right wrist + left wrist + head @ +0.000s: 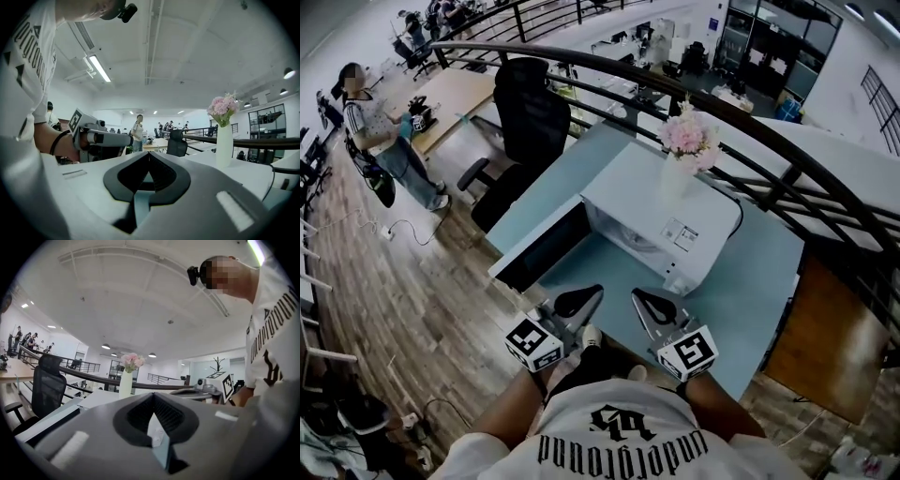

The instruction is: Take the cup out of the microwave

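A white microwave (656,211) stands on the light blue table (741,291), and its dark door (546,246) hangs open toward the left. I see no cup; the inside of the microwave is hidden from above. My left gripper (593,292) and right gripper (639,296) hover side by side over the table's near edge, short of the microwave. Both are shut with nothing in them. The left gripper view has its jaws (153,395) meeting at the tip, and the right gripper view shows the same (149,153).
A white vase (677,176) of pink flowers stands on top of the microwave. A black office chair (530,112) sits behind the table on the left. A dark curved railing (750,131) runs along the far side. A person (384,141) stands far left.
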A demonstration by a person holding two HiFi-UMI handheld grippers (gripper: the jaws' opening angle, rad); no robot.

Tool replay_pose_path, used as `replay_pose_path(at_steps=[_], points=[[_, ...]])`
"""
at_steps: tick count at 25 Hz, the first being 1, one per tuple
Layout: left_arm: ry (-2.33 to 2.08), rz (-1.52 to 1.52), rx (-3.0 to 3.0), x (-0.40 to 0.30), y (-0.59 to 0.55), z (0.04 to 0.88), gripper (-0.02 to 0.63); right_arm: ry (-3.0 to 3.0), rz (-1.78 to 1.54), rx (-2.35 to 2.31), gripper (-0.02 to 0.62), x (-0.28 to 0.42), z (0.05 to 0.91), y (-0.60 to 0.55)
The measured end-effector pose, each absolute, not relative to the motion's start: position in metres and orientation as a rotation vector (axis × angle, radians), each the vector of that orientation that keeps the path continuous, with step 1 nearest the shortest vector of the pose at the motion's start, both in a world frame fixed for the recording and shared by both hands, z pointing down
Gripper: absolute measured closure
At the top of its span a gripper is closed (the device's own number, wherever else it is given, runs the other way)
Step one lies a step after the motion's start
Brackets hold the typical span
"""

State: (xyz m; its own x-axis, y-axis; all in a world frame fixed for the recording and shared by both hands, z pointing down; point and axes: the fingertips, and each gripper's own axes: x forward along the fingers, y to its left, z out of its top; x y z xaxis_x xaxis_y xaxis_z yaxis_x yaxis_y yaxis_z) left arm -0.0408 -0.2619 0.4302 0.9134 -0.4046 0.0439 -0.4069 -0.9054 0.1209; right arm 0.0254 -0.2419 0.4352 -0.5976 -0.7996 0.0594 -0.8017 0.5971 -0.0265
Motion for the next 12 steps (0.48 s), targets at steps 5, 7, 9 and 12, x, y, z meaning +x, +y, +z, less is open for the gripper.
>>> replay_pose_path(at_steps=[5, 7, 9, 12], points=[[-0.556, 0.066, 2.957, -0.039, -0.283, 0.445, 0.557, -2.715, 0.148, 1.456, 0.591, 0.027, 0.46, -0.262], [-0.534, 0.071, 2.947, -0.039, -0.294, 0.454, 0.557, -2.688, 0.169, 1.482, 0.591, 0.027, 0.473, -0.273], [-0.515, 0.076, 2.942, -0.039, -0.31, 0.465, 0.557, -2.663, 0.188, 1.51, 0.591, 0.028, 0.487, -0.289], [-0.483, 0.084, 2.946, -0.037, -0.331, 0.482, 0.557, -2.629, 0.207, 1.547, 0.591, 0.029, 0.508, -0.311]])
